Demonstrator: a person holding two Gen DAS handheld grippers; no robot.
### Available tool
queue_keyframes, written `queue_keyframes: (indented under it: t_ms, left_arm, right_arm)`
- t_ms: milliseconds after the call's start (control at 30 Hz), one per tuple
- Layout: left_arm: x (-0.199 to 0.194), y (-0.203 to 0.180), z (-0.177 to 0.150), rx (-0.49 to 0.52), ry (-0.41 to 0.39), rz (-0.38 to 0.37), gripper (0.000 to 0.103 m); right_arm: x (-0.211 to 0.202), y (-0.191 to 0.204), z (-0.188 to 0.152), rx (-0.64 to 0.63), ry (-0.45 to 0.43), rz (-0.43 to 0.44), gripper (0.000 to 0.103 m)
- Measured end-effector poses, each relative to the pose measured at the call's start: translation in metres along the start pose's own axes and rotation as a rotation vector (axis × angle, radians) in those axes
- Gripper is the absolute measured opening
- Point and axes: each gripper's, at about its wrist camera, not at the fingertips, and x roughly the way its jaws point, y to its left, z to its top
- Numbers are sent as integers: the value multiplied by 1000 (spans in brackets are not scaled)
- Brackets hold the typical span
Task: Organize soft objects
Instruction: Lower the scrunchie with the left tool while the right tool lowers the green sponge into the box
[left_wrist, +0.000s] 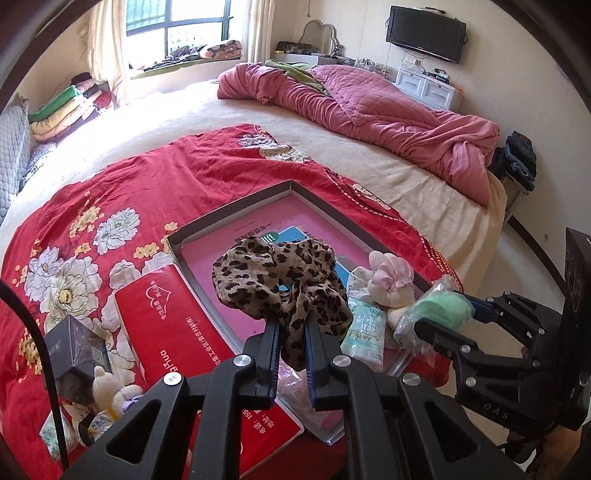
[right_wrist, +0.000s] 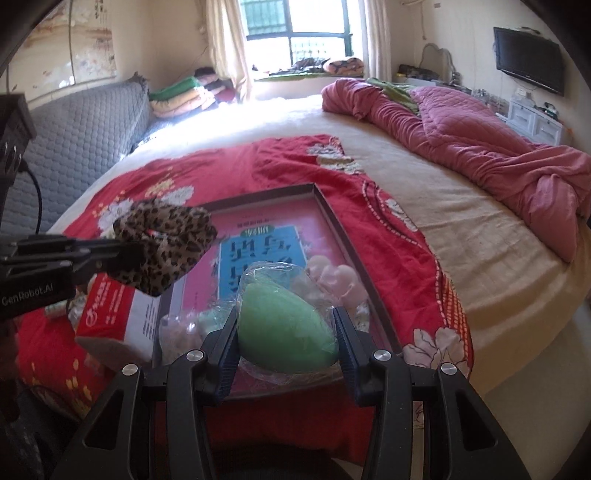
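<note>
My left gripper is shut on a leopard-print scrunchie and holds it above the shallow tray with a pink floor. It also shows in the right wrist view. My right gripper is shut on a green sponge in clear wrap over the tray's near right corner; it also shows in the left wrist view. A pink-white plush flower and a small tissue packet lie in the tray.
The tray lies on a red floral blanket on a bed. A red tissue pack lies left of the tray, with a dark box and a small plush bear beyond. A pink quilt is heaped at the far right.
</note>
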Motion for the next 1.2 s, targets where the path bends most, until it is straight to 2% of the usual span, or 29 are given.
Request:
queue_keyframes:
  t_ms: [333,700,867,1200]
  left_arm:
    - [34,5,6,-10,55,6,12]
    - [63,11,13,-9,121,6,12]
    - [72,12,15,-9,148,10,12]
    - [83,12,12,-9,188,17,12]
  right_arm:
    - [30,7,-13,-26,115,23,49]
    - [49,17,-11,-49,78,66,49]
    - [58,22,-12,-76,112,89,49]
    - [62,18,-20,-48,152,120,49]
